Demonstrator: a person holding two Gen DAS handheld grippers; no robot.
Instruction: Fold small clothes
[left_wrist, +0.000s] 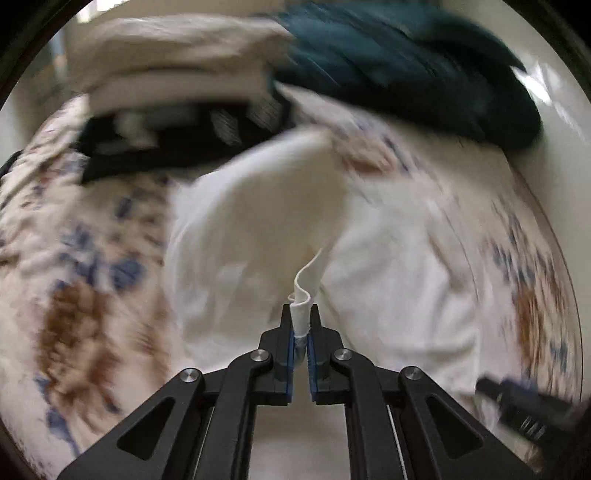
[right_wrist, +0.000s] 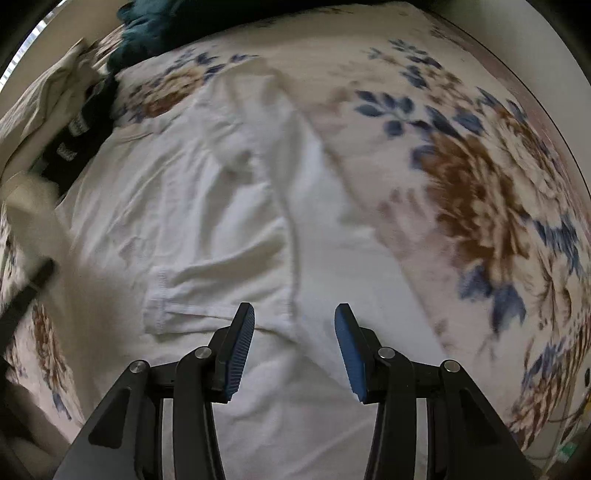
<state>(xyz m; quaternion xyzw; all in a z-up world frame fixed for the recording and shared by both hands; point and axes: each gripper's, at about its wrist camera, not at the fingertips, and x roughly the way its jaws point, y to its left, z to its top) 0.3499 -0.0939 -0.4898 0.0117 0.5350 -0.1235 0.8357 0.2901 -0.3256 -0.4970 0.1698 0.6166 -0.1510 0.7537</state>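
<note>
Your left claw (left_wrist: 302, 314) is clenched on a pinched fold of the white garment (left_wrist: 258, 229); the cloth bunches up between the blue pads (left_wrist: 291, 354) and rises in a narrow ridge just beyond the tips. In the left wrist view the rest of the garment spreads out below and ahead of that ridge, blurred by motion.

Your right claw (right_wrist: 294, 317) is released, its two blue pads (right_wrist: 242, 343) standing well apart above the same white garment (right_wrist: 207, 206), with nothing between them. In the right wrist view the garment lies wrinkled on the flowered bedspread (right_wrist: 480, 192), and a stitched hem (right_wrist: 159, 306) shows just left of the left finger. At the far left edge of that view you can see part of a black arm (right_wrist: 26, 295) beside a lifted strip of white cloth, too blurred to make out more.

Farther off, the bedspread (left_wrist: 85, 266) with its brown and blue flowers lies under the garment on all sides. Beyond the garment sits a black piece with white stripes (left_wrist: 177, 140), touching a stack of cream cloth (left_wrist: 173, 59) behind it. A dark teal cloth (left_wrist: 406, 70) is heaped beside that stack, at the far end of the bed.
</note>
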